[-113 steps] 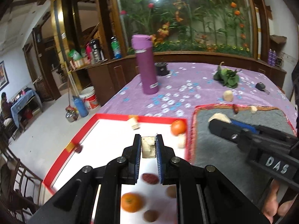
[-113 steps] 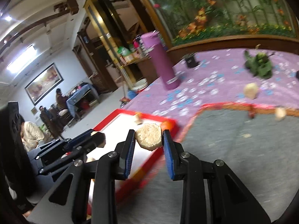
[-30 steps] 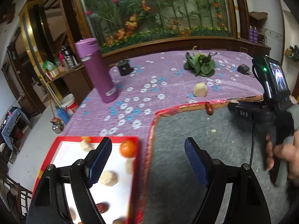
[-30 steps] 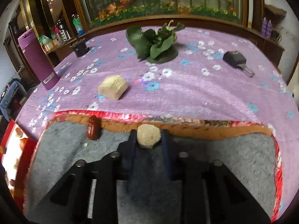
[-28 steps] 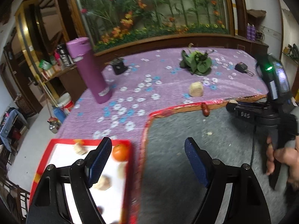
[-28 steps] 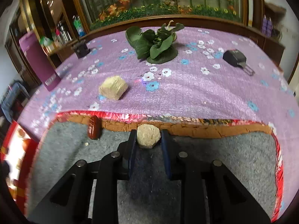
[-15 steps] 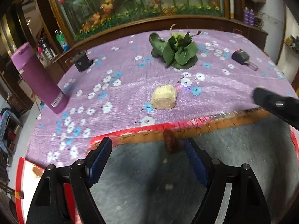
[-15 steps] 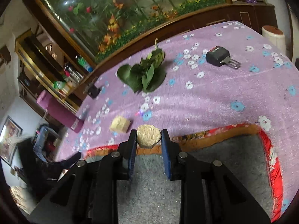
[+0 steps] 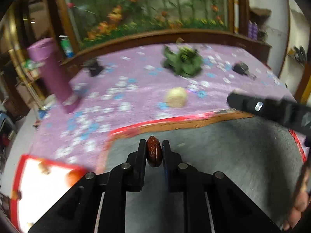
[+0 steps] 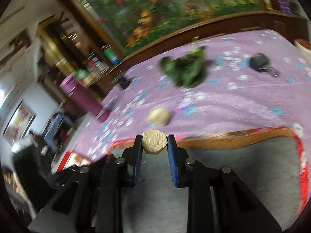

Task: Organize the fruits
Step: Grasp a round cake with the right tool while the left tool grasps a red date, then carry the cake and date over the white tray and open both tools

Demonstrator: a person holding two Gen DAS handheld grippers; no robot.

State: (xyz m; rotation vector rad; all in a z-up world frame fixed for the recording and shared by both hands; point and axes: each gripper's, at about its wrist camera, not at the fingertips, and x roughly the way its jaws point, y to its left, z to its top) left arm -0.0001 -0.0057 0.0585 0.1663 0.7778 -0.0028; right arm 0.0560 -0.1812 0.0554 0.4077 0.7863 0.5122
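My left gripper [image 9: 154,145] is shut on a dark red date [image 9: 154,152] above the grey mat [image 9: 223,155]. My right gripper [image 10: 155,138] is shut on a pale beige chunk [image 10: 155,142], lifted over the mat's far edge; its black body [image 9: 272,109] crosses the right of the left wrist view. Another beige chunk [image 9: 176,97] [image 10: 159,116] lies on the purple flowered cloth. The white tray with a red rim [image 9: 21,176] sits at lower left and holds an orange [image 9: 72,176] and small pieces.
A tall purple bottle [image 9: 53,73] stands at the left on the cloth. A leafy green bunch [image 9: 182,62], a small black cup [image 9: 94,67] and a black key fob [image 9: 241,69] lie farther back. A hand [image 9: 299,209] shows at the right edge.
My left gripper, wide open half a second ago, has shut on the date and lifted it. The right gripper has risen and swung left, still holding its beige chunk.
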